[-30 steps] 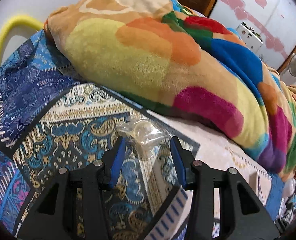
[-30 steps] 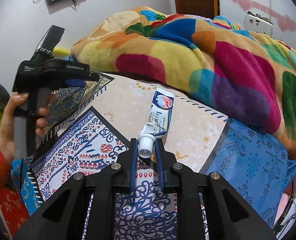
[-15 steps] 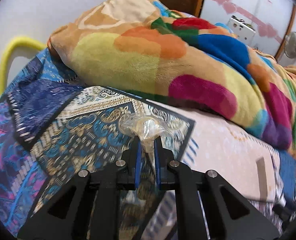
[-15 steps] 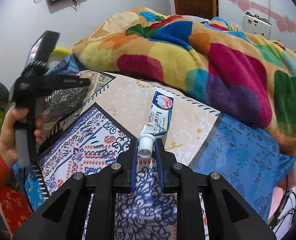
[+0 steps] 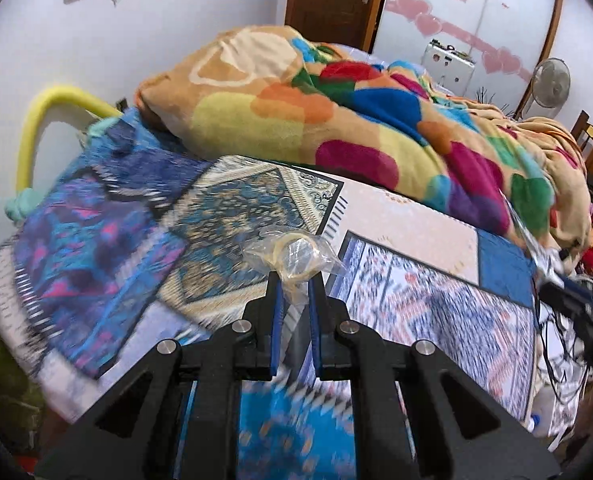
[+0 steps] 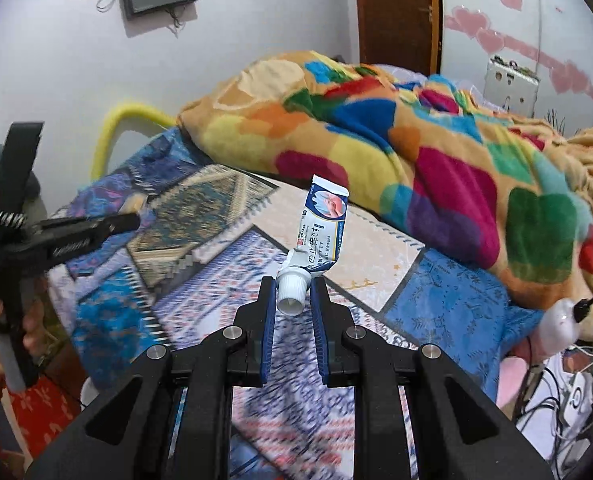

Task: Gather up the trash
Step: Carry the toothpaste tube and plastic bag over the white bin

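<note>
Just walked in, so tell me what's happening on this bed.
A person is picking trash off the bed with two handheld grippers. The left gripper is shut on a crumpled clear wrapper. The right gripper is shut on the white cap of a flattened tube. Both items appear lifted clear of the patterned sheet; a colourful blanket lies behind.

The patterned bedsheet was smeared by motion blur in the left wrist view, its print unreadable near the bottom edge. The lower end of the clear plastic wrapper was hidden between the left gripper fingers. In the right wrist view, the small print on the toothpaste tube was too small to read — and the person's hand was cut off by the left edge. The tangled cables at the lower right ran out of the picture.
</note>
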The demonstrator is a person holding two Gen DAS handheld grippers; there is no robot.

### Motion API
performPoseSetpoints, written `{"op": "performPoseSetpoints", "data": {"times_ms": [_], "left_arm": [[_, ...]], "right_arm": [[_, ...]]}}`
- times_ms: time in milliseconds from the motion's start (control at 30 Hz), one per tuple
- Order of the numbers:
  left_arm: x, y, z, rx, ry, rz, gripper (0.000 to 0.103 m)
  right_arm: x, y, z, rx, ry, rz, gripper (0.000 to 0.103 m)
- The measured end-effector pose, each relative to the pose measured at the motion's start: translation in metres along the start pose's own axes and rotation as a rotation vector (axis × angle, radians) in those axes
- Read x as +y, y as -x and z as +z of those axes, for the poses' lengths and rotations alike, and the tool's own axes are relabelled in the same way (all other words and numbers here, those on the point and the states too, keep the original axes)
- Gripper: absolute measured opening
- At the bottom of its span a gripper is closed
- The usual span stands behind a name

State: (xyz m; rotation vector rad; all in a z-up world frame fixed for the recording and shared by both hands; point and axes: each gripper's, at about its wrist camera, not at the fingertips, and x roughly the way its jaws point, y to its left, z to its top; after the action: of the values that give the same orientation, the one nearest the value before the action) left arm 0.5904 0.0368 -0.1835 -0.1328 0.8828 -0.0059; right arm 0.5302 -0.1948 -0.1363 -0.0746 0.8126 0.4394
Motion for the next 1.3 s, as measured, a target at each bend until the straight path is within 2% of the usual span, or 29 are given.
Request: {"op": "performPoseSetpoints", "data": {"times_ms": [133, 333, 500, 700, 967, 1300], "left_arm": [[0.012, 0.053, -0.023, -0.025, 0.021, -0.009, 0.011], [0.034, 0.124, -0.066, -0.071, 0.031, 0.021, 0.011], [0.059, 0.159, -0.107, -0.084, 0.067, 0.05, 0.011], [0.092, 0.189, -0.155, -0.079, 0.108, 0.107, 0.011], [0.145, 0.211, -0.211, -0.062, 0.19, 0.16, 0.011], [0.209, 0.187, -0.272, 0.028, 0.292, 0.229, 0.011]], "right_arm": [[0.026, 0.033, 0.001, -0.036, 0.021, 0.022, 0.016], [0.069, 0.074, -0.004, -0.078, 0.067, 0.066, 0.016], [0.113, 0.098, -0.015, -0.098, 0.107, 0.121, 0.016], [0.16, 0.103, -0.034, -0.084, 0.146, 0.199, 0.016], [0.228, 0.082, -0.059, -0.009, 0.221, 0.282, 0.016], [0.312, 0.026, -0.095, 0.141, 0.334, 0.365, 0.016]]}}
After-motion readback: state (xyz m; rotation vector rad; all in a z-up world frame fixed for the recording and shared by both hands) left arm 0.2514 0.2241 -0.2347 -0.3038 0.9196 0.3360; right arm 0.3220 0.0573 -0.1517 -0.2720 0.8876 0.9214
